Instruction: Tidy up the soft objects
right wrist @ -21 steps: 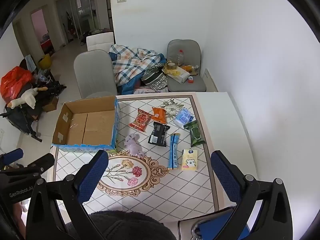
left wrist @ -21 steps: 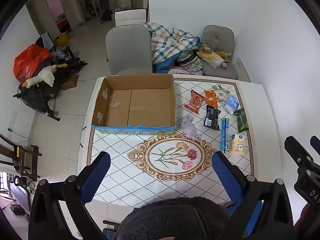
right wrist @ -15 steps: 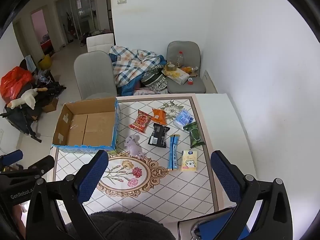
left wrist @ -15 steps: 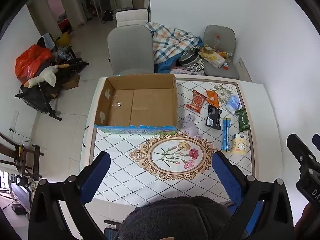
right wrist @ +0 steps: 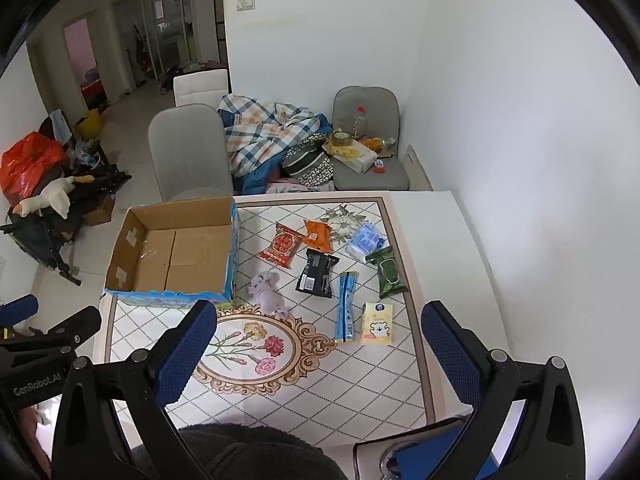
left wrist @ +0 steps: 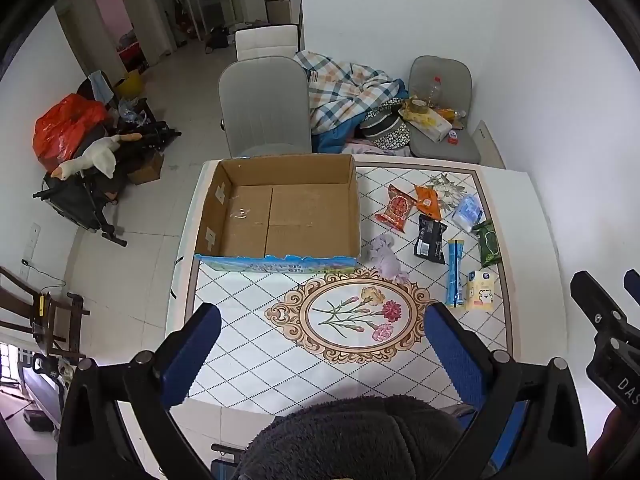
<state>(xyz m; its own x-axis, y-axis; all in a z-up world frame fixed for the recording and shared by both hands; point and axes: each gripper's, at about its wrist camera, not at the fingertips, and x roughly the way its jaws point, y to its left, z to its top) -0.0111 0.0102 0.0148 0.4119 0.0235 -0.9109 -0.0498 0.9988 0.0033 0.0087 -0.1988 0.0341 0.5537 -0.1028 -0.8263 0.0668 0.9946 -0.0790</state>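
While both claws — left claw (left wrist: 322, 344), right claw (right wrist: 320, 340) — hang spread and empty | step: approach | next: lower onto plush toy (right wrist: 267, 289) beside box (right wrist: 176, 252).

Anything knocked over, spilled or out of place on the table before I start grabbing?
Nothing stands out. The cardboard box sits upright and empty, the purple plush toy lies beside it, and the packets, like the red snack bag, lie flat and apart. Both grippers hang open above.

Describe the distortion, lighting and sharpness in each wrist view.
Left wrist view: strong fisheye bowing with black corners; even daylight, soft shadows; the cardboard box is sharp, the dark fleece at the bottom edge slightly soft. Right wrist view: same curvature bending the table edge; bright white wall, no harsh glare; packets stay legible.
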